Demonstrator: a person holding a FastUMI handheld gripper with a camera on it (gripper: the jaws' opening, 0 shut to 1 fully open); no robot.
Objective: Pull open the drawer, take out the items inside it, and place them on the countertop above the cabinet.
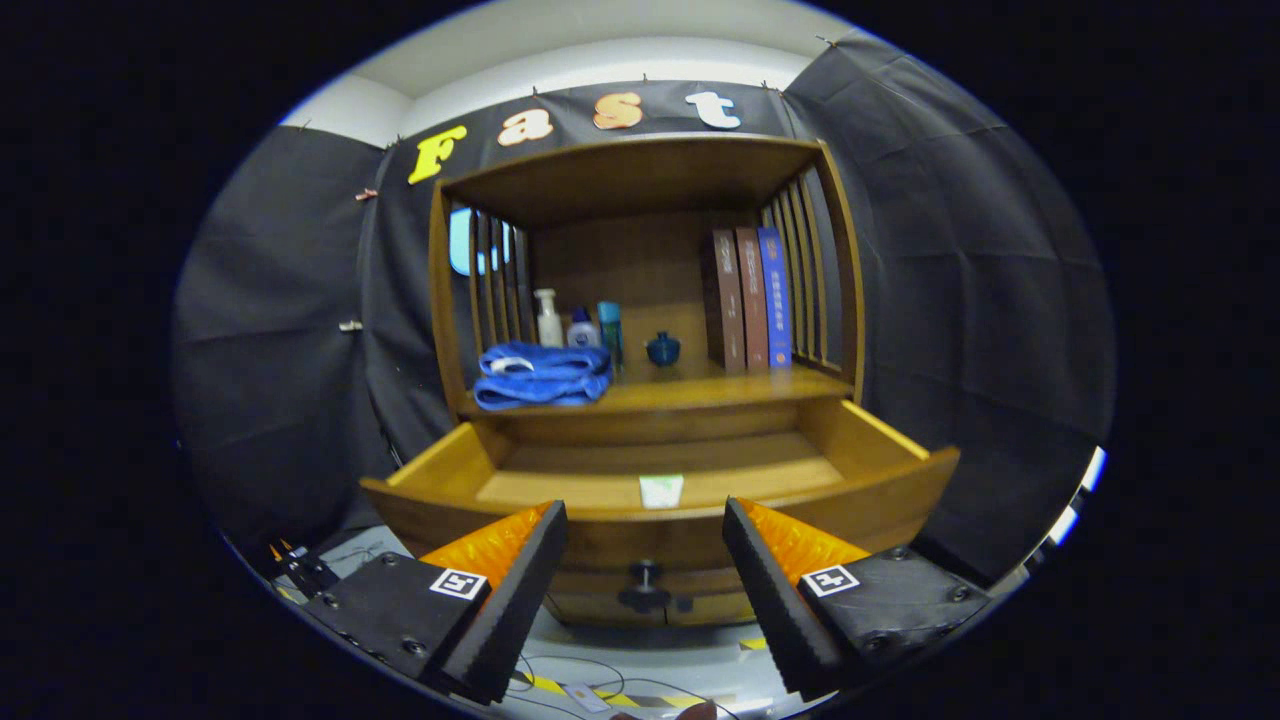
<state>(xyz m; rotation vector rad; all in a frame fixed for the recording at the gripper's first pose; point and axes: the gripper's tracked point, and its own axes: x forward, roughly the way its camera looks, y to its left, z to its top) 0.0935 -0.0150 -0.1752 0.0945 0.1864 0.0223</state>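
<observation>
While hanging just in front of the pulled-out drawer (660, 500), claw (645, 575) spread wide and gripping nothing, fingers straddling the drawer's front panel with the small dark knob (645, 590) showing in the gap between them. Probably held back and a little above the front so as to look down into the box. On the surface (700, 392) above the drawer, starting at the left: folded blue towel (540, 375) near the front edge, likely put there to stay within easy reach; behind it, against the slatted side, a white pump bottle (547, 318), a smaller white bottle with blue cap (583, 330) and a teal tube (610, 325), grouped out of the way at the back. Further right, small dark blue jar (662, 348) standing alone mid-surface. Then three upright books (748, 298), leaned against the right-hand slats for support. Open room between jar and front edge, seemingly enough to take what comes out. Inside the drawer, just beyond the fingers, one small pale green item (660, 490) lying flat on the floor close behind the front panel, roughly centred between the two fingers; too small to tell what kind of thing. Drawer step judged done; next move likely a reach down and forward over the front panel.
</observation>
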